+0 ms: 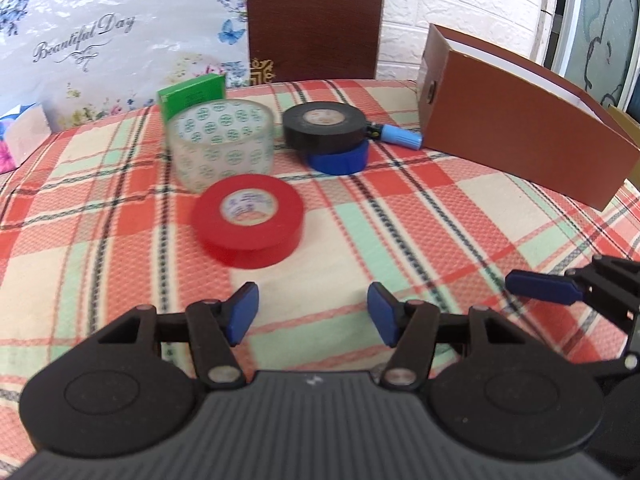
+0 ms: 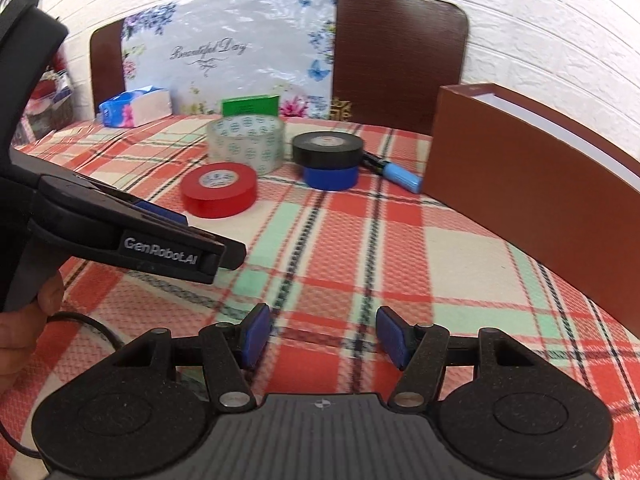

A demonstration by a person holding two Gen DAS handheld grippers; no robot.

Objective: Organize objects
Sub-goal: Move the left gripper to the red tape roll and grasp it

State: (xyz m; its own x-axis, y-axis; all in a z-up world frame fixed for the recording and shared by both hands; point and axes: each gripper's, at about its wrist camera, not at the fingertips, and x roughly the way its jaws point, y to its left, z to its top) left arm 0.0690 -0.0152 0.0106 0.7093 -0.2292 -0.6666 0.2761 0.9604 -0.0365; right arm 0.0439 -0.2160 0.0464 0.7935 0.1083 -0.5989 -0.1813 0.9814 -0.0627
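A red tape roll lies flat on the checked cloth, just ahead of my left gripper, which is open and empty. Behind it stands a clear tape roll and a green box. A black tape roll rests on a blue roll, with a blue marker beside them. My right gripper is open and empty over bare cloth; its blue finger shows at the right of the left wrist view.
An open brown box stands at the right. A brown chair back and a flowered sheet rise behind the table. A tissue pack sits far left. A hand holds the left gripper's handle.
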